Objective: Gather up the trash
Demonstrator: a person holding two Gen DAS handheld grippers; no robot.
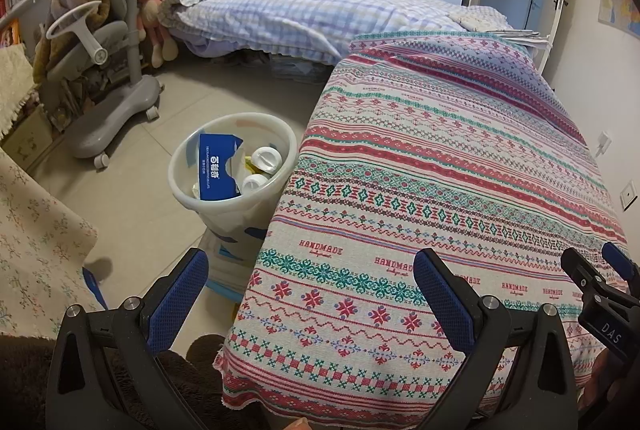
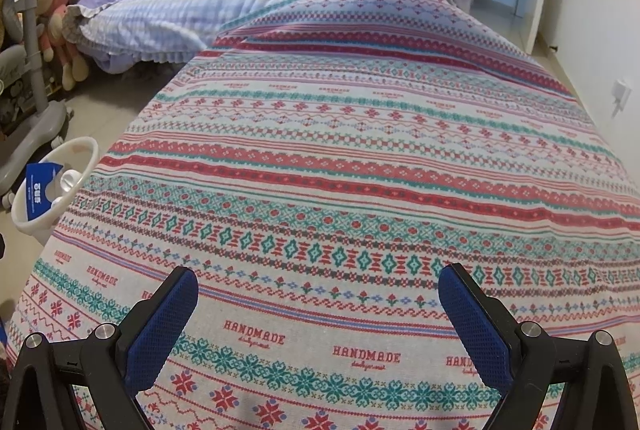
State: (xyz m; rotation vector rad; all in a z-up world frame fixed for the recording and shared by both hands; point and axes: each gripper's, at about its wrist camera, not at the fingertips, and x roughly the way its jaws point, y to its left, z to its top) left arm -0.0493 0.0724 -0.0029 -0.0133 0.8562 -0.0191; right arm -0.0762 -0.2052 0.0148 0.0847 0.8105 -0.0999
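Gaping mesh-padded left tool [image 1: 310, 276] near round white plastic bin [image 1: 192, 189]

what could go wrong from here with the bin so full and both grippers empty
1. The blue tissue box and white bottles reach nearly to the rim of the white bin, so added trash may spill.
2. The bin sits tight against the hanging patterned cloth; a gripper may snag it.
3. Left gripper and right gripper are open over bare cloth.
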